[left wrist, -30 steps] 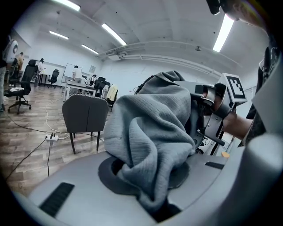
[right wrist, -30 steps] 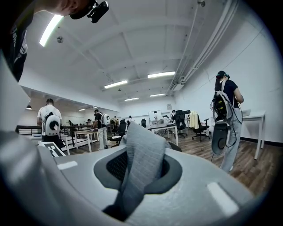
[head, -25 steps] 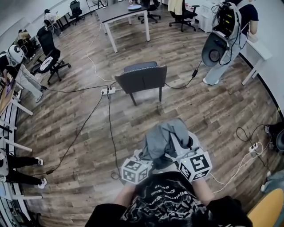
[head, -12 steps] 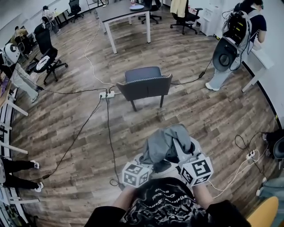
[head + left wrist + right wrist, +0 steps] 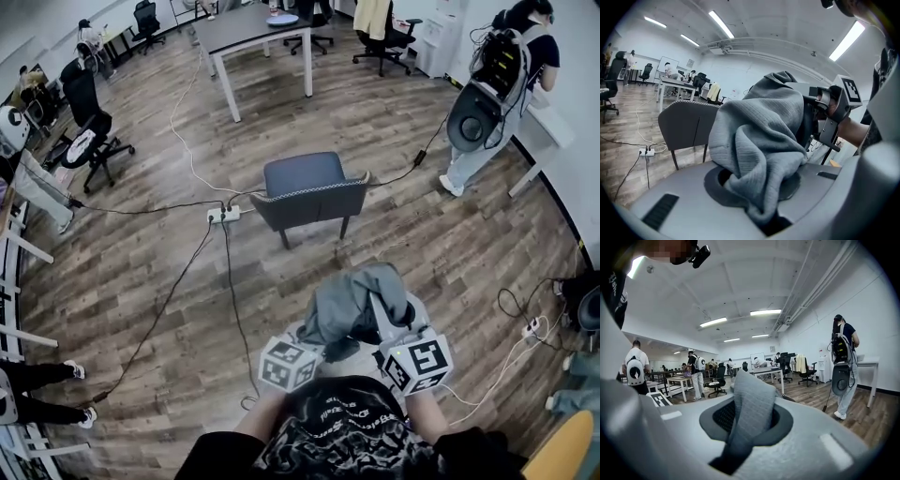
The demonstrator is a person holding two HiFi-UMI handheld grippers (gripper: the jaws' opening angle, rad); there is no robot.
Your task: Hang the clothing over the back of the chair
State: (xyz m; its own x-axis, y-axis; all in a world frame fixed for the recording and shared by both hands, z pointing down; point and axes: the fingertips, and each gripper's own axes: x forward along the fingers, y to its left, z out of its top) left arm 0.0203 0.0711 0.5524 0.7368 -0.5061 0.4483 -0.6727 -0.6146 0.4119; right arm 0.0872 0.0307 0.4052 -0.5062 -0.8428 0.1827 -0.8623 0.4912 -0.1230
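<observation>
Head view: you've got the grey clothing (image 5: 354, 298) bunched up in front of your chest, held clear of the wood floor (image 5: 169, 281) by both grippers; left gripper (image 5: 319, 339) has the near-left part, right gripper (image 5: 382, 323) the right side, w/ the cloth heaped over both sets of jaws. The dark chair (image 5: 312, 187) stands on the floor straight ahead of you, backrest turned toward you, seat on the far side; clothing is near it but apart, nothing on the backrest yet. A white power strip (image 5: 223, 215) lies on the floor just left of the chair, cables running off it. A person w/ a backpack (image 5: 497, 80) stands at the far right; a long table (image 5: 253, 26) sits beyond the chair.

Left gripper view: jaws closed down on a thick wad of the ribbed grey fabric; the cloth goes right into the slot betw. them and balloons up above, filling the middle of the pic. Chair backrest shows behind the cloth at left, upright; your other gripper's marker cube shows at the right edge, cloth reaching over to it.

Right gripper view: jaws pinched onto a narrow folded strip of the same fabric; the strip rises straight up out of the slot, no gap either side. Behind it: office room, tables (image 5: 768, 372), the backpack person at right, other people (image 5: 635, 367) at left.
</observation>
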